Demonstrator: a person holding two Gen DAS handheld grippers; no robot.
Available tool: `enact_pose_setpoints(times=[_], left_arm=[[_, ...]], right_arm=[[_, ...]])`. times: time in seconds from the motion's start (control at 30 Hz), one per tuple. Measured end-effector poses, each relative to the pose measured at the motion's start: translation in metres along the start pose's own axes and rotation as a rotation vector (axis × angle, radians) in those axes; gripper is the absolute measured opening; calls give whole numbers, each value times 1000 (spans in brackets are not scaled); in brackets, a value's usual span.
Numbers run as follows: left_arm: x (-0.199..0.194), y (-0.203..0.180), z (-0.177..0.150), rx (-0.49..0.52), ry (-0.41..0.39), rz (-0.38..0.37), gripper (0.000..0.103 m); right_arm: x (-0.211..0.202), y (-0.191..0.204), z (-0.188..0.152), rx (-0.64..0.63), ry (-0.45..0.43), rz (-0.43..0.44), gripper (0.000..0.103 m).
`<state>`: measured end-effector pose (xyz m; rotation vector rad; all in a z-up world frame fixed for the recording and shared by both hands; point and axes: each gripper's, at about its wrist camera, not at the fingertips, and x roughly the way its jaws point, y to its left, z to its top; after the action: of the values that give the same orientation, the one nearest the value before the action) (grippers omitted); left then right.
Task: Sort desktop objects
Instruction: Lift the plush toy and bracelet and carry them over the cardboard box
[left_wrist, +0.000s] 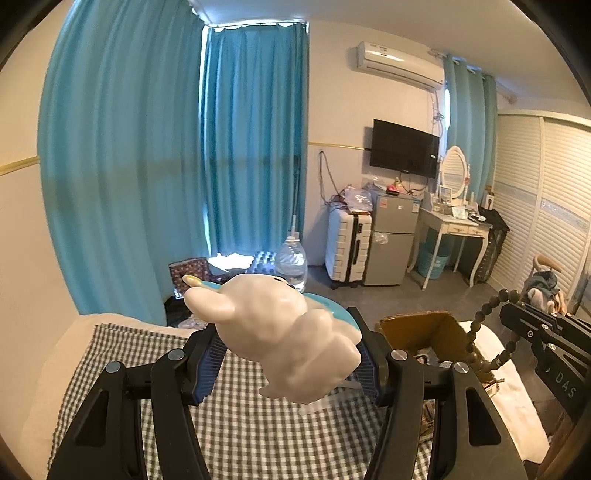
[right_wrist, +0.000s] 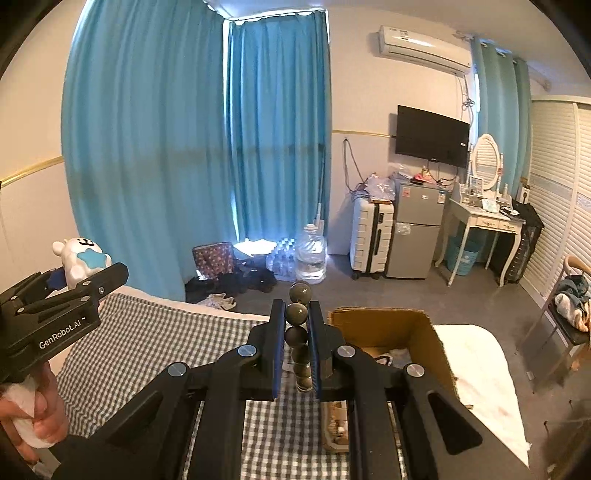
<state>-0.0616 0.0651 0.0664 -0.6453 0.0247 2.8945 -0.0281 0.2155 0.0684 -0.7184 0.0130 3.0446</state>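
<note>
Left gripper (left_wrist: 291, 354): its jaws grip a white rabbit-like toy figure (left_wrist: 284, 332) by the body, the blue pads pressing on both its sides; the toy is lifted clear of the checked cloth (left_wrist: 122, 369). In the right wrist view the same gripper (right_wrist: 74, 280) stands at the left with the toy (right_wrist: 79, 258) upright in it, a face on its head and a blue star on its chest.

Right gripper (right_wrist: 297, 339): its jaws are nearly closed on a string of dark round beads (right_wrist: 299, 332); the beads stand in a column between the blue pads, the top one above the fingertips. In the left wrist view the string (left_wrist: 480, 332) hangs in a loop from that gripper (left_wrist: 517, 314), at the right.

Cardboard box (right_wrist: 428, 332): open at the top, it sits at the far right edge of the checked cloth, just beyond the right gripper. Inside are some small items, too hidden and dim to name. From the left wrist view the box (left_wrist: 413, 325) lies just right of the toy.

Surface: the checked cloth covers the middle; a white cover (right_wrist: 480, 369) lies to the right of the box.

Hand (right_wrist: 40, 410): it wraps the left gripper's handle, with white fabric around it.
</note>
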Motion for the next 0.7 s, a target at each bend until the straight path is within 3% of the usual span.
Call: enact_pose_setpoints(times=[0.7], left_arm=[[37,-91,0,63,44,-130,63]], right_arm=[[6,-91,0,59,21,-92,11]])
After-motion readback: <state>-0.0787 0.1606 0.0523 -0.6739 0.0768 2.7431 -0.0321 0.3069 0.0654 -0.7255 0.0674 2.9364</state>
